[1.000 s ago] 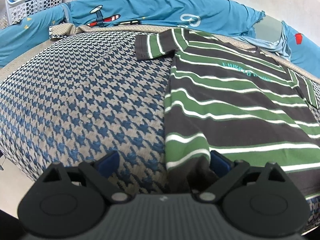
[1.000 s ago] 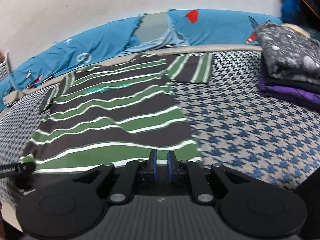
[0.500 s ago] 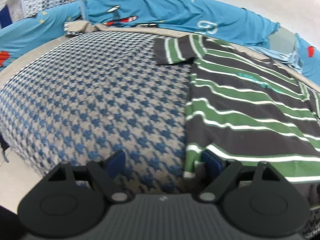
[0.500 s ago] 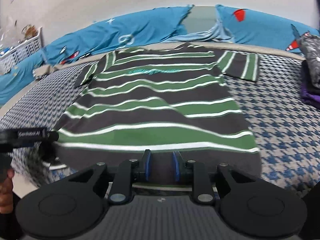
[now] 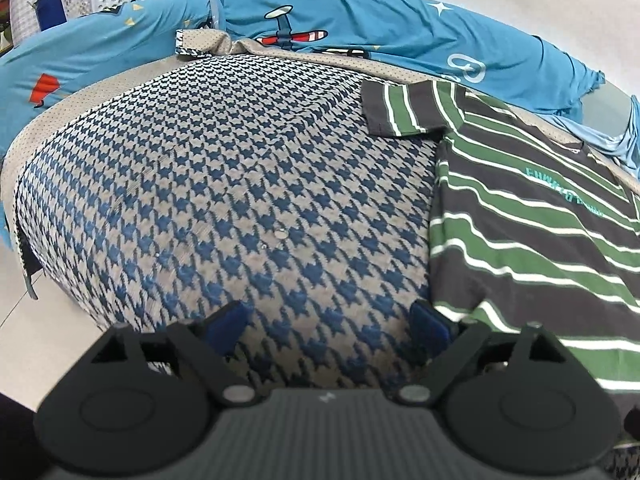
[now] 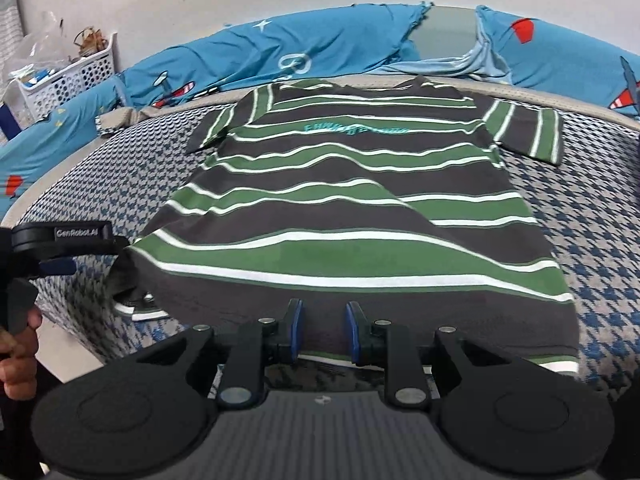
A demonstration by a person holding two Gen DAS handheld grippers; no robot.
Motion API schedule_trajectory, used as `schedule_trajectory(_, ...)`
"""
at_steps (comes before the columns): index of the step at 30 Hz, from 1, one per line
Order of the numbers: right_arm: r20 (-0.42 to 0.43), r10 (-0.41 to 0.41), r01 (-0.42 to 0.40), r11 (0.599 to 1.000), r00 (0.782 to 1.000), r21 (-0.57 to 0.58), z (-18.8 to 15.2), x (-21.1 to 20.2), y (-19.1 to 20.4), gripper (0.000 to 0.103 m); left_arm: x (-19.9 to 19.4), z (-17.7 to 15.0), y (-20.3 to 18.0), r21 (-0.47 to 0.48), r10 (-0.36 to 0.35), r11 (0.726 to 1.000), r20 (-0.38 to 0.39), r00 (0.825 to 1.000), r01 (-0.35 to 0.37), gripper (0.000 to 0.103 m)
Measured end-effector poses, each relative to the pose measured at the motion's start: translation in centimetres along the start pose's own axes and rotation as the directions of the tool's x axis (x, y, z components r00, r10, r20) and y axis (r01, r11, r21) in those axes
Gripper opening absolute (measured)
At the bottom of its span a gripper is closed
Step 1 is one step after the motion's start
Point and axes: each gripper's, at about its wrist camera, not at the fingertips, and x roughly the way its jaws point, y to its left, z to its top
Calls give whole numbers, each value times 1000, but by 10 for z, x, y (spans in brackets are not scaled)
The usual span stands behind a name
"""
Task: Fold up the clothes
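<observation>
A dark grey T-shirt with green and white stripes (image 6: 352, 208) lies flat, face up, on the houndstooth bed cover (image 5: 224, 184), hem nearest me. My right gripper (image 6: 325, 330) hovers at the middle of the hem, its blue pads a narrow gap apart with no fabric pinched between them. My left gripper (image 5: 328, 322) is wide open over bare cover, its right finger beside the shirt's (image 5: 532, 240) lower left corner. In the right wrist view the left gripper (image 6: 92, 250) sits by that rumpled corner (image 6: 128, 280), with a hand (image 6: 16, 340) on its handle.
Blue bedding with aeroplane prints (image 5: 360, 28) runs along the far side of the bed against the wall. A white perforated basket (image 6: 68, 76) stands at the far left. The bed's near edge drops to pale floor (image 5: 36, 320) on the left.
The left gripper slid left off the shirt's corner; bare cover now lies between its fingers. The right gripper moved left along the hem to its middle, and its pads parted slightly.
</observation>
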Motion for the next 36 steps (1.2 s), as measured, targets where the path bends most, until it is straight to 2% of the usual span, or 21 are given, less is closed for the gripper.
schedule_trajectory(6,-6,33,-33,999,999,-26,-2,2,7,23,-1,2,-1,-6,-12,1000,5,1000,12,86)
schedule_trajectory(16,-20,42,-43,999,999,-25,-3,5,9,23,3,4,-4,-10,-20,1000,-3,1000,20,92)
schedule_trajectory(36,-25,59,-60,997,998,-39,-4,5,14,23,-2,9,-6,-24,-13,1000,20,1000,13,96)
